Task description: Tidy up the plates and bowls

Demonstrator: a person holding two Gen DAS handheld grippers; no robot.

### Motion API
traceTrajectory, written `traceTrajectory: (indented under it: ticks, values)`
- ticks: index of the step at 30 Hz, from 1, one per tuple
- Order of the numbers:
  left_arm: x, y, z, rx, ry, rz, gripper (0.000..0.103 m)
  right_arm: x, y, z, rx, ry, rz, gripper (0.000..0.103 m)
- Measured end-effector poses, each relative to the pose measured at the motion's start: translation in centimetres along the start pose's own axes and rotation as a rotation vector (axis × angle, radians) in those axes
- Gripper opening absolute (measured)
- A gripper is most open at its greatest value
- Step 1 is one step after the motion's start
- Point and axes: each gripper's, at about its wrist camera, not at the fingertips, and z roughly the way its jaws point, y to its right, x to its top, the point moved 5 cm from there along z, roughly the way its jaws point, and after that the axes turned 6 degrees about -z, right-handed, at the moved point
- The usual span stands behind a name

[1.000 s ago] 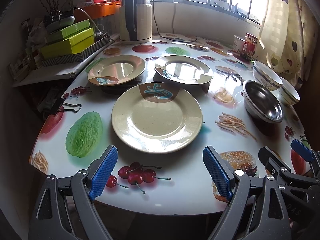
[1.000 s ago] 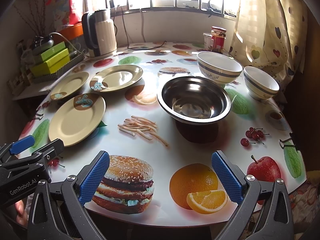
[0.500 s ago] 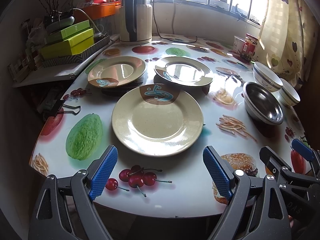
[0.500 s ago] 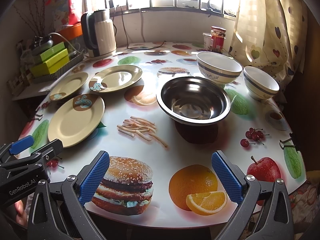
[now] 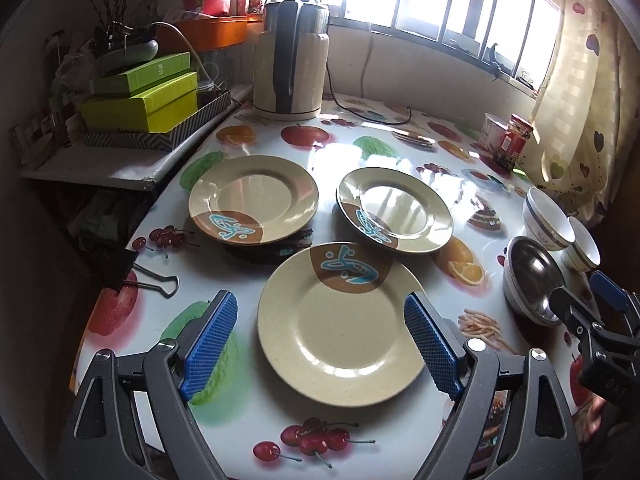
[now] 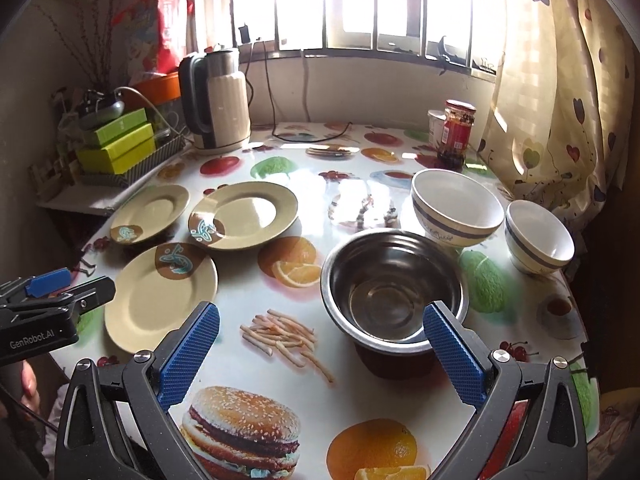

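So both claws are wide open: left gripper (image 5: 320,344) straddles the near plate (image 5: 340,332), right gripper (image 6: 320,352) nears the steel bowl (image 6: 394,290); next, probably pinch that plate's rim.

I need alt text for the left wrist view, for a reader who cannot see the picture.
The open left gripper hovers over the nearest plate of three beige plates on a table with a fruit-print cover. A steel bowl and two white bowls stand at the right, and a kettle stands by the window.
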Motion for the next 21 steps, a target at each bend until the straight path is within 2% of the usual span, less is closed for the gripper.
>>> traceTrajectory:
  ticks: [5,9,11,14,17,21]
  values:
    - [2.9,0.0,1.2,-0.021,0.003,0.003,0.073,3.4,0.5,1.7,0.012,0.013,0.007,0.103]
    - [4.5,0.3,2.9,-0.038,-0.029,0.0,0.063,5.4,0.4,3.7,0.069,-0.006,0.028,0.103]
    - [5.0,0.6,3.9,-0.043,-0.039,0.006,0.062,6.3,0.3,4.9,0.076,-0.015,0.041,0.102]
    - [5.7,0.9,5.7,-0.049,-0.072,0.009,0.051,7.1,0.4,7.1,0.1,-0.056,0.072,0.093]
    - [6.1,1.4,7.1,-0.059,-0.092,0.012,0.051,7.5,0.3,9.1,0.127,-0.092,0.097,0.08]
    - [6.6,1.8,8.9,-0.08,-0.124,0.001,0.05,8.0,0.2,11.1,0.13,-0.121,0.106,0.068]
